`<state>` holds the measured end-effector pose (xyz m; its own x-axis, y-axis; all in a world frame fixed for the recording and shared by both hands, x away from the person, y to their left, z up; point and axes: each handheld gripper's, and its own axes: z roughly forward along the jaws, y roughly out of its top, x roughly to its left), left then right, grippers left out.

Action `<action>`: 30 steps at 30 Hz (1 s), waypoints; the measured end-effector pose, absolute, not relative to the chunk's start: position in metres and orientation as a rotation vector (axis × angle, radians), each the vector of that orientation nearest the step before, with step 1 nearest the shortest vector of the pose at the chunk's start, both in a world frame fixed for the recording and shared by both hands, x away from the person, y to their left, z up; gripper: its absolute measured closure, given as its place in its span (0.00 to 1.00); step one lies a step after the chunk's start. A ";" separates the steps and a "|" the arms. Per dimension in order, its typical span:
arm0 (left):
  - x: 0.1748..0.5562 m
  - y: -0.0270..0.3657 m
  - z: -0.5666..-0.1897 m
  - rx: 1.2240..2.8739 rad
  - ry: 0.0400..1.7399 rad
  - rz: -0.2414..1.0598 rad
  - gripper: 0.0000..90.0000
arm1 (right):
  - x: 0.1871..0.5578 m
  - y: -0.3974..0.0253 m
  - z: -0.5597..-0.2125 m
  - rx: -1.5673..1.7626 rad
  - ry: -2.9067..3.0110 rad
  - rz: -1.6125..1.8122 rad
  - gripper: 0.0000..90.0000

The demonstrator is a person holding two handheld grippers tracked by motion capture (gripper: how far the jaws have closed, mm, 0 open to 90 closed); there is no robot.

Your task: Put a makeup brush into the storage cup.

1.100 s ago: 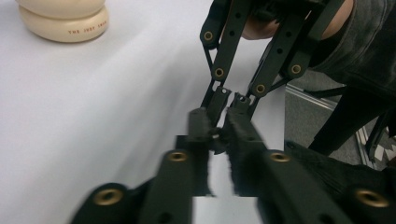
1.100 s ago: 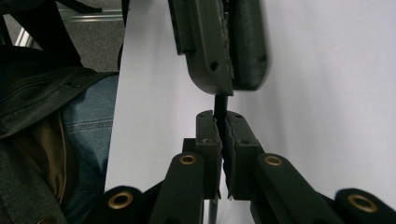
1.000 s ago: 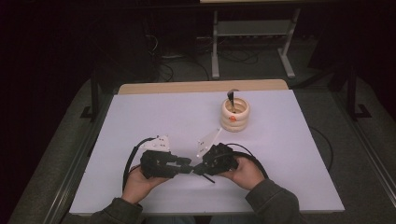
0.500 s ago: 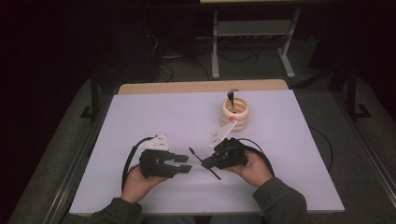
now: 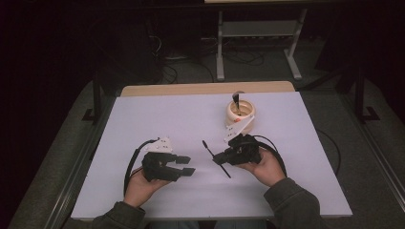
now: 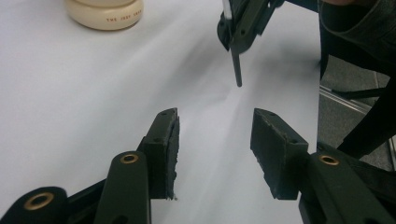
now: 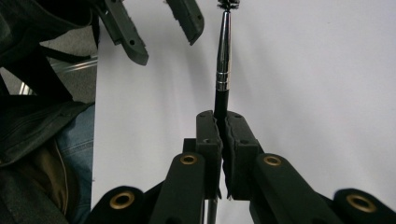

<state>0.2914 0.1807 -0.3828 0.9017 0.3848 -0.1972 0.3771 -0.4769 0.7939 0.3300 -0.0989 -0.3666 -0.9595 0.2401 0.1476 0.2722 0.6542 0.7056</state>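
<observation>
A thin black brush [image 5: 213, 156] with a silver ferrule [image 7: 223, 60] is clamped by its handle in my right gripper [image 5: 220, 159], whose jaws are shut on it [image 7: 222, 116]. The bristle end points away from the person and the handle tip toward them. My left gripper [image 5: 187, 165] rests at the front left of the table, open, with nothing between its pads [image 6: 215, 116]. It faces the right gripper [image 6: 243, 23] and the brush's handle tip [image 6: 236, 70], a short gap away. A cream round holder [image 5: 240, 113] stands behind the right gripper with another dark brush [image 5: 236, 100] upright in it.
The white table top [image 5: 157, 119] has a wooden strip [image 5: 205, 88] along its far edge. A metal stand [image 5: 258, 33] and cables lie on the dark floor beyond. The cream holder [image 6: 105, 11] appears at the top left of the left gripper view.
The two grippers were together at the brush; the right one has pulled away to the right and farther back with the brush in it. The left one stays in place, open.
</observation>
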 end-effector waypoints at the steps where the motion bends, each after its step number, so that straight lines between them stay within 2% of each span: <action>1: 0.291 0.181 -0.383 2.114 0.545 0.010 0.56 | 0.330 -0.099 -0.367 -0.437 -2.820 -1.213 0.94; 16: 0.293 0.184 -0.383 2.120 0.563 0.035 0.54 | 0.344 -0.118 -0.360 -0.546 -2.789 -1.248 0.94; 30: 0.295 0.189 -0.384 2.109 0.590 0.051 0.52 | 0.355 -0.138 -0.338 -0.637 -2.804 -1.283 0.94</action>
